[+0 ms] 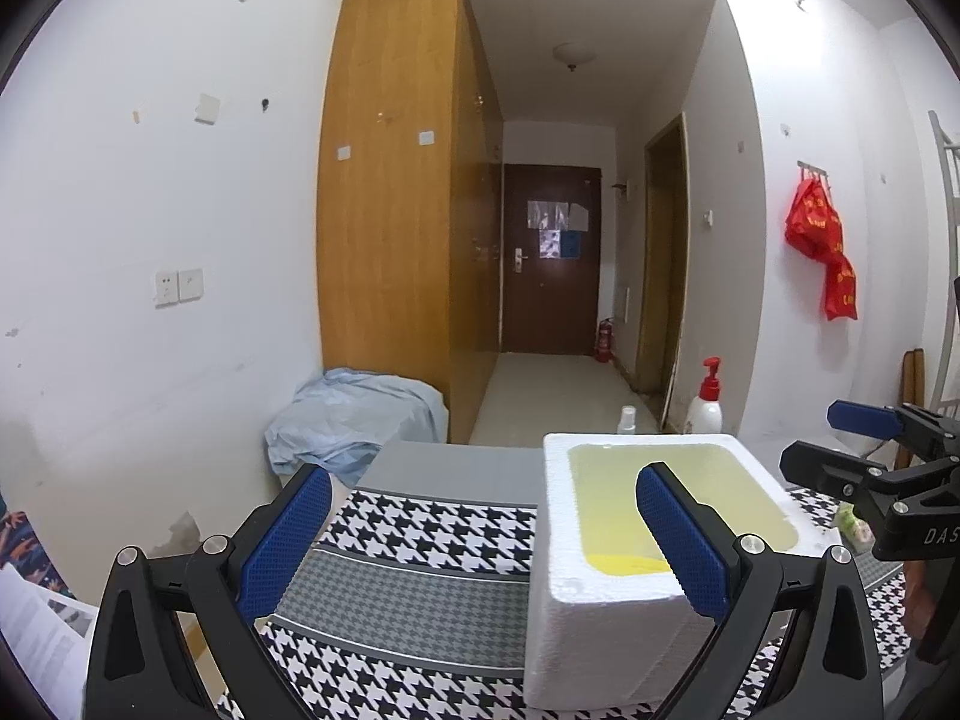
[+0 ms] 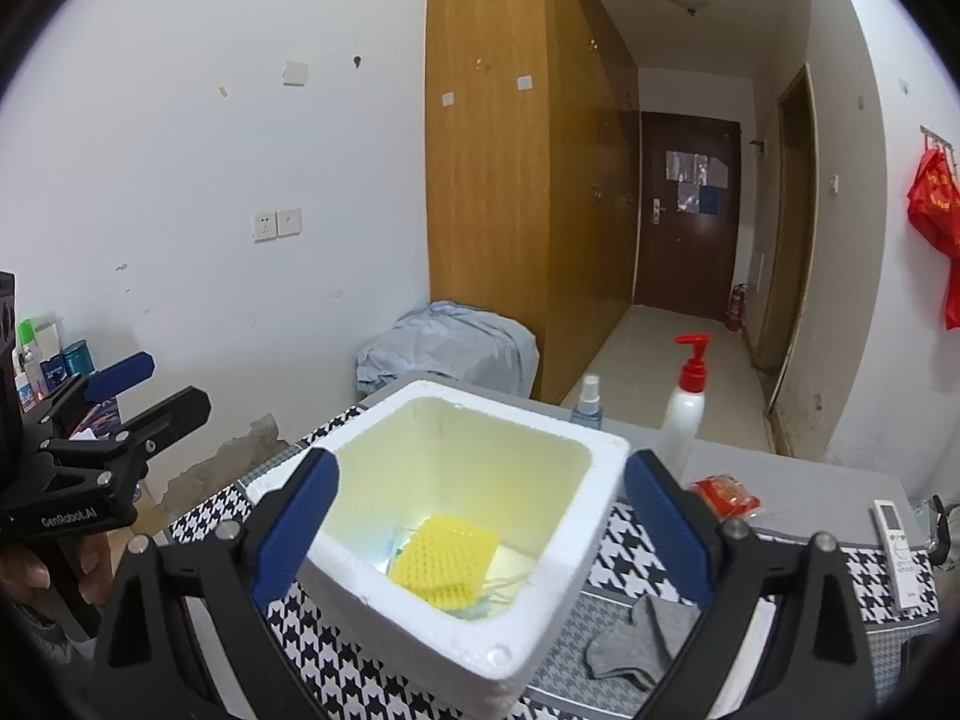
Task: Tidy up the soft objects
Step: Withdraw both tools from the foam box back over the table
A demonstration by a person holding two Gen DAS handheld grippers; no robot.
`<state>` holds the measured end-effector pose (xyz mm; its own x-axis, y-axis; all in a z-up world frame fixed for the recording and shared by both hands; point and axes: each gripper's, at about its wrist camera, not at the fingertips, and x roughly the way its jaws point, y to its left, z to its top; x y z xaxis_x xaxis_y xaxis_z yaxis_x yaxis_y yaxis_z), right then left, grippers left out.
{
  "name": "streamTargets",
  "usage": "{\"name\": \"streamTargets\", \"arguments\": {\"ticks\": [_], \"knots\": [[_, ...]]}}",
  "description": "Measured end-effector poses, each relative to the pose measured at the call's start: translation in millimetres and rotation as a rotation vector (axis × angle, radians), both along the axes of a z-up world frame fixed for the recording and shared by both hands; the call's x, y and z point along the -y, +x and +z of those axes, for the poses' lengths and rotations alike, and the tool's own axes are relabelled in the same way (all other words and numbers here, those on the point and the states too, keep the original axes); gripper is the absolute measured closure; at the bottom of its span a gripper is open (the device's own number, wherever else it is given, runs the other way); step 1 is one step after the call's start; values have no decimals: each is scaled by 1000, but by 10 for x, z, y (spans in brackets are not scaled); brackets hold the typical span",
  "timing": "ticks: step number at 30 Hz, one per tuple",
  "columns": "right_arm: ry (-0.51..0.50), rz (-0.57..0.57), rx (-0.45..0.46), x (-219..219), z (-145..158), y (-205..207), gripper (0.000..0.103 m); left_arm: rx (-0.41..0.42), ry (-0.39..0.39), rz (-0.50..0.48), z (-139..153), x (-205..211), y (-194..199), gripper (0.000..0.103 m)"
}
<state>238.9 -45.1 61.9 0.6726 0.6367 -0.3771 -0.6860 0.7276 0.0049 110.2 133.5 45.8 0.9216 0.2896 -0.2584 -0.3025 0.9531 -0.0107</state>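
A white foam box (image 2: pixel 414 618) stands on the houndstooth cloth (image 1: pixel 420 516). A yellow mesh sponge (image 2: pixel 444 558) lies inside it on a pale face mask. The box also shows in the left wrist view (image 1: pixel 606 630). My right gripper (image 2: pixel 480 528) is open and empty, held above the box. My left gripper (image 1: pixel 486 540) is open and empty, left of the box over the cloth. A grey sock (image 2: pixel 642 642) lies on the cloth right of the box. A red packet (image 2: pixel 726 495) lies beyond it.
A white pump bottle (image 2: pixel 684 414) and a small spray bottle (image 2: pixel 585 399) stand at the table's far edge. A remote control (image 2: pixel 897 552) lies at the right. A bluish covered bundle (image 1: pixel 354 414) sits by the wooden wardrobe (image 1: pixel 390 180).
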Motion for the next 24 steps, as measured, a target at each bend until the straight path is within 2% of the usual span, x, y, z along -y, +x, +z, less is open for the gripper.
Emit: {"name": "streamTargets", "arguments": {"ticks": [24], "knots": [[47, -129, 86, 689, 161, -323, 1, 37, 34, -154, 145, 616, -80, 1]]}}
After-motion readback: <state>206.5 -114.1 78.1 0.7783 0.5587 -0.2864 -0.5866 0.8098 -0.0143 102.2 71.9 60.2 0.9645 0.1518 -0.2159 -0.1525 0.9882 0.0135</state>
